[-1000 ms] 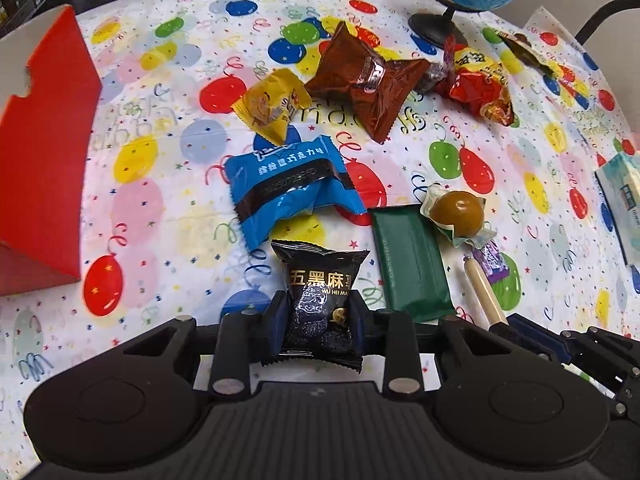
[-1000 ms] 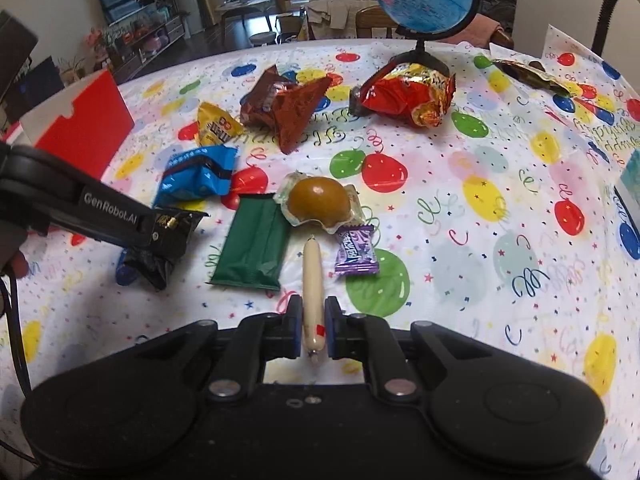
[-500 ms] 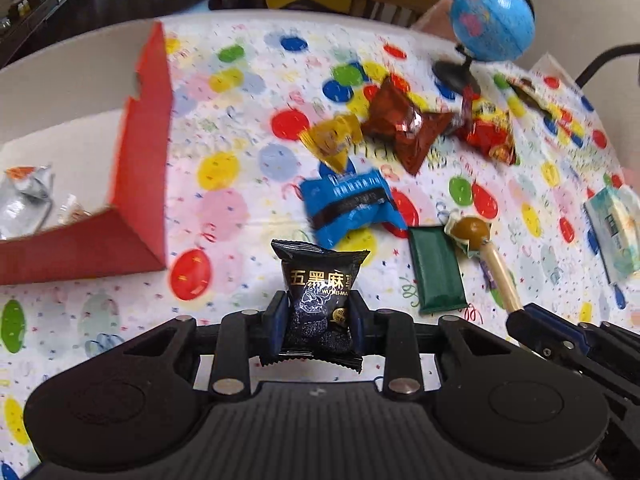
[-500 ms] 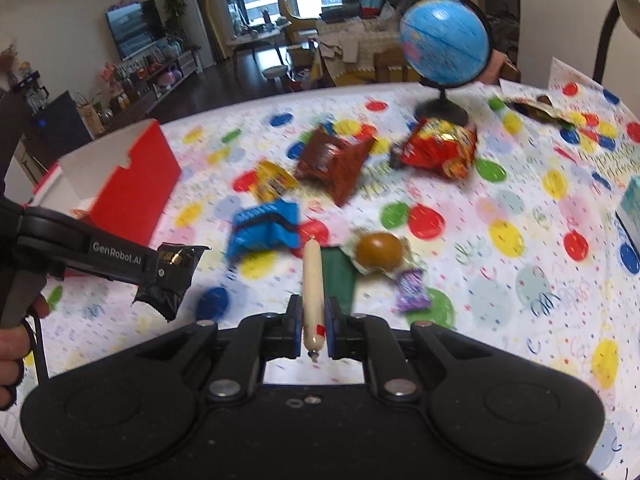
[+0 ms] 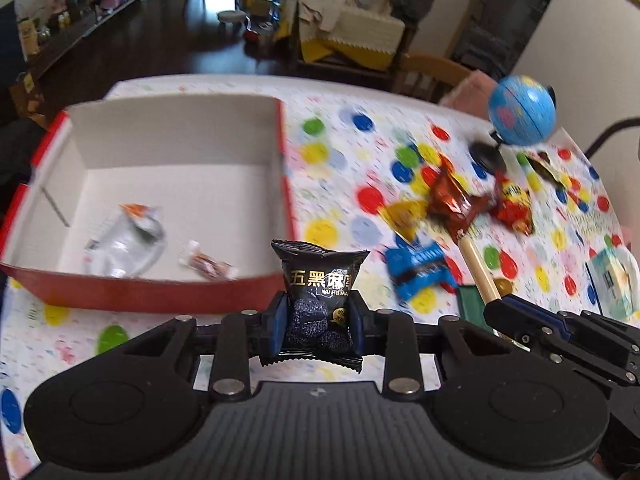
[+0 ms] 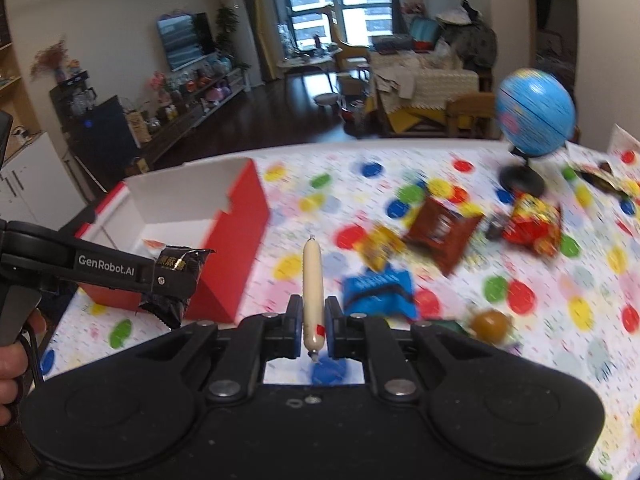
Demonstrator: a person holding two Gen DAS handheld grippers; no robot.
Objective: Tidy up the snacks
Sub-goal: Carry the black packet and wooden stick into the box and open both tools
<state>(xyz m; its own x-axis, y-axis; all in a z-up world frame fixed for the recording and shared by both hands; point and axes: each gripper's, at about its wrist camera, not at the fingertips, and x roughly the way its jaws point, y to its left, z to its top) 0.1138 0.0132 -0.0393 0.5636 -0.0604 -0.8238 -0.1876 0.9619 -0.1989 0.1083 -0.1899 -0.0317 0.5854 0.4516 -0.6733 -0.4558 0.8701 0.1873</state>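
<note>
My left gripper (image 5: 316, 322) is shut on a black snack packet (image 5: 320, 284) and holds it in the air just short of the red box (image 5: 256, 286), whose white inside holds a clear wrapper (image 5: 124, 240) and a small candy (image 5: 208, 266). My right gripper (image 6: 313, 320) is shut on a beige sausage stick (image 6: 311, 276), held above the table to the right of the red box (image 6: 236, 240). The left gripper and its black packet (image 6: 176, 276) show at the left of the right wrist view. The sausage stick (image 5: 478, 270) also shows in the left wrist view.
Loose snacks lie on the balloon-print tablecloth (image 5: 340, 184): a blue packet (image 5: 420, 272), a yellow one (image 5: 404, 216), a brown one (image 5: 452, 200), a red one (image 5: 514, 208), a green one (image 5: 472, 300). A globe (image 5: 522, 110) stands at the back right. A tissue pack (image 5: 612, 280) lies at the right.
Both grippers have risen and moved left toward the red box with their snacks. The box's inside has come into view.
</note>
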